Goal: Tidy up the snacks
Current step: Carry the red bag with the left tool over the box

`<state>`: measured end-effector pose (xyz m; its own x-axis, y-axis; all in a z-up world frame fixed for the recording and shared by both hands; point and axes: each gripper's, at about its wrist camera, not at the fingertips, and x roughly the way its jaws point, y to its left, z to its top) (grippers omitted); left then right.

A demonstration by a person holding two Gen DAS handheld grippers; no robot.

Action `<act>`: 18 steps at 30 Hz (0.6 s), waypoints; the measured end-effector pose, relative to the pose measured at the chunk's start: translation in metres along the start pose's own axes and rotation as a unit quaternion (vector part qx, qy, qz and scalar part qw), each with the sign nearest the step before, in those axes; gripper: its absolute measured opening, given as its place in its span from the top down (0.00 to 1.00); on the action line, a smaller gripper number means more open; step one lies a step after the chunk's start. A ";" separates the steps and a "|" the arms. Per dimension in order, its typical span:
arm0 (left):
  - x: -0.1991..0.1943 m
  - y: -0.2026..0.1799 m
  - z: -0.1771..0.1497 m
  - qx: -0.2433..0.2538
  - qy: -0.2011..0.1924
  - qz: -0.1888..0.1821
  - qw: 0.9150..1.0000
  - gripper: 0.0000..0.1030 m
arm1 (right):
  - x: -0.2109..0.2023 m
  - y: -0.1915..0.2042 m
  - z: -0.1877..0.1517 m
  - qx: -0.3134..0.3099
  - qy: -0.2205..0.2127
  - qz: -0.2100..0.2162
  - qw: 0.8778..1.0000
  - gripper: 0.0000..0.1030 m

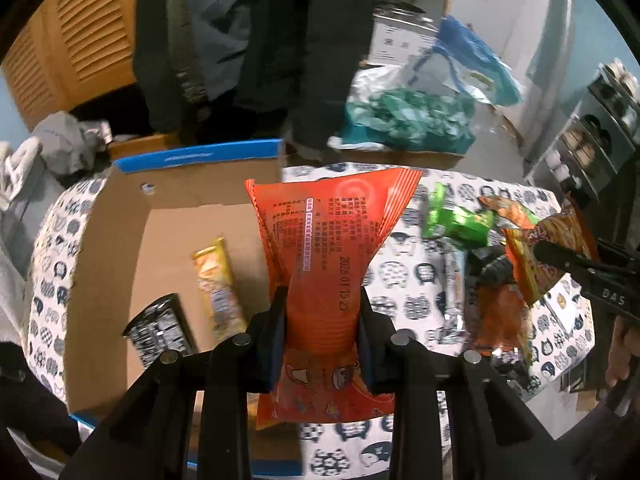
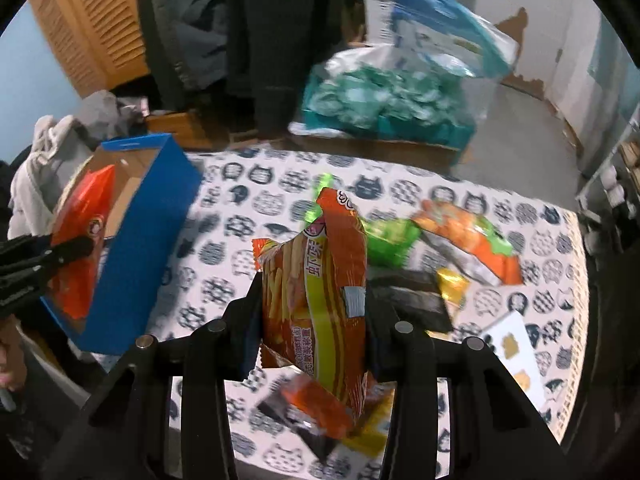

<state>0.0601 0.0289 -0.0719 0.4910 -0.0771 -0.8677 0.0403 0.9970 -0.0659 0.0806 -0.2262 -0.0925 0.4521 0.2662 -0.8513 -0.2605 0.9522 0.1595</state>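
My left gripper (image 1: 322, 312) is shut on an orange-red snack bag (image 1: 328, 240) and holds it at the right edge of the open cardboard box (image 1: 120, 224). The box holds a yellow snack bar (image 1: 218, 284) and a black packet (image 1: 160, 328). My right gripper (image 2: 316, 308) is shut on an orange shrimp-stick bag (image 2: 320, 292), lifted above the cat-print table (image 2: 248, 184). In the right wrist view the box (image 2: 140, 232) shows blue outside at the left, with the left gripper (image 2: 60, 254) and its orange-red bag (image 2: 80, 240) over it.
Loose snacks lie on the table: a green packet (image 2: 390, 240), an orange-green bag (image 2: 468, 240), a black packet (image 2: 416, 300), a white card (image 2: 516, 352). A clear bag of teal sweets (image 2: 384, 96) stands behind the table. Dark coats (image 2: 272, 40) hang at the back.
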 end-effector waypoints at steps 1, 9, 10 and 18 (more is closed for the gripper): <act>0.001 0.007 -0.001 -0.006 0.001 0.003 1.000 0.71 | 0.001 0.005 0.002 -0.004 0.001 0.003 1.000 0.61; 0.010 0.060 -0.009 -0.050 0.013 0.029 0.998 0.71 | 0.013 0.053 0.024 -0.038 0.003 0.024 0.999 0.61; 0.012 0.067 -0.011 -0.055 0.016 0.033 0.998 0.71 | 0.015 0.058 0.025 -0.042 0.004 0.026 0.999 0.61; 0.048 0.106 -0.027 -0.098 0.066 0.048 0.992 0.71 | 0.027 0.095 0.037 -0.062 0.013 0.044 0.997 0.61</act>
<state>0.0644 0.1306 -0.1335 0.3653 0.0053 -0.9309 -0.1779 0.9820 -0.0642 0.0999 -0.1233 -0.0820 0.4015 0.3430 -0.8492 -0.4033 0.8987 0.1723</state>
